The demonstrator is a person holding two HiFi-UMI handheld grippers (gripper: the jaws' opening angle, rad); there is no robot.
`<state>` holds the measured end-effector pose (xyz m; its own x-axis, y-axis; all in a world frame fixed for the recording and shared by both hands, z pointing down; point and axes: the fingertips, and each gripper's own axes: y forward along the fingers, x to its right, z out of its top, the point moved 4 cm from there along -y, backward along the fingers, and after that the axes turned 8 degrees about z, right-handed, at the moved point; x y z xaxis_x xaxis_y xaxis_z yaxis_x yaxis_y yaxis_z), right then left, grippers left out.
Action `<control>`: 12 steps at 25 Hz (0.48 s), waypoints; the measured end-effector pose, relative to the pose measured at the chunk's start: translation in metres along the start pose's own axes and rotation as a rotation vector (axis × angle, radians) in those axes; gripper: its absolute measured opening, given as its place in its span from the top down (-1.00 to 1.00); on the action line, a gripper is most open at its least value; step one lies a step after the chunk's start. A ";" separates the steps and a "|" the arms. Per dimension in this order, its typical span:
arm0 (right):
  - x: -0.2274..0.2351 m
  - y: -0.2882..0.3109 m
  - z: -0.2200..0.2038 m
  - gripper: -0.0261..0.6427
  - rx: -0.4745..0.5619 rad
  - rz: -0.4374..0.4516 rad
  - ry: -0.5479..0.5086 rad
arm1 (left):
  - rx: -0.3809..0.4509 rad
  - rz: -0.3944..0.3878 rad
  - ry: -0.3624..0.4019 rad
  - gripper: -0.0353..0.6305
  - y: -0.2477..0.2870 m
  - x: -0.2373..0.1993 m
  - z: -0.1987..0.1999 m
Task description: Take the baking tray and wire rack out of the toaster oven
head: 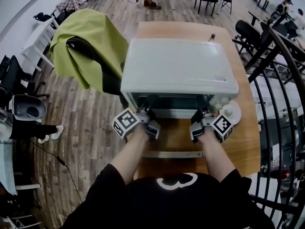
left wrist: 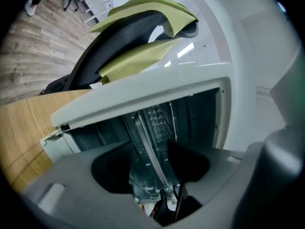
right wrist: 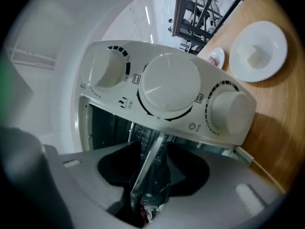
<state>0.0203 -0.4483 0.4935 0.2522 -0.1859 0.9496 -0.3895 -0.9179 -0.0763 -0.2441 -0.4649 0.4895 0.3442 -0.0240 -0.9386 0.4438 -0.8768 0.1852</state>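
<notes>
The person wears a black shirt (head: 143,206) with a white curved mark (head: 175,181) at the chest; its sleeves leave the forearms bare. The left gripper (head: 147,112) and right gripper (head: 202,114) have grey bodies, dark jaws and cubes with black-and-white square markers.

I get bright, even light from overhead in the head view. The white top of the toaster oven (head: 178,73) reads clean, without hard glare, and the wooden tabletop (head: 245,137) is evenly lit. The wide lens bends the plank floor (head: 90,128) and the black railing (head: 281,104) towards the edges. Both gripper views have black, vignetted corners. In them the oven's inside is dim, and the left tongs (left wrist: 152,163) and right tongs (right wrist: 152,168) are near-black, soft shapes, out of focus this close. Ceiling strip lights (right wrist: 147,15) show as pale streaks. The white dish (right wrist: 257,44) is nearly blown out.
</notes>
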 end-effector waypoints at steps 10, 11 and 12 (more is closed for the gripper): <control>0.005 0.019 0.003 0.44 0.071 -0.004 0.034 | 0.026 0.015 -0.079 0.42 0.015 -0.015 0.016; 0.005 0.020 0.003 0.44 0.072 -0.006 0.036 | 0.024 0.008 -0.079 0.46 0.016 -0.014 0.016; 0.006 0.022 0.003 0.46 0.074 -0.009 0.040 | 0.023 0.003 -0.077 0.49 0.016 -0.013 0.016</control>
<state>0.0161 -0.4703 0.4967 0.2190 -0.1650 0.9617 -0.3201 -0.9432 -0.0889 -0.2546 -0.4864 0.5005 0.2809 -0.0630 -0.9577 0.4230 -0.8876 0.1825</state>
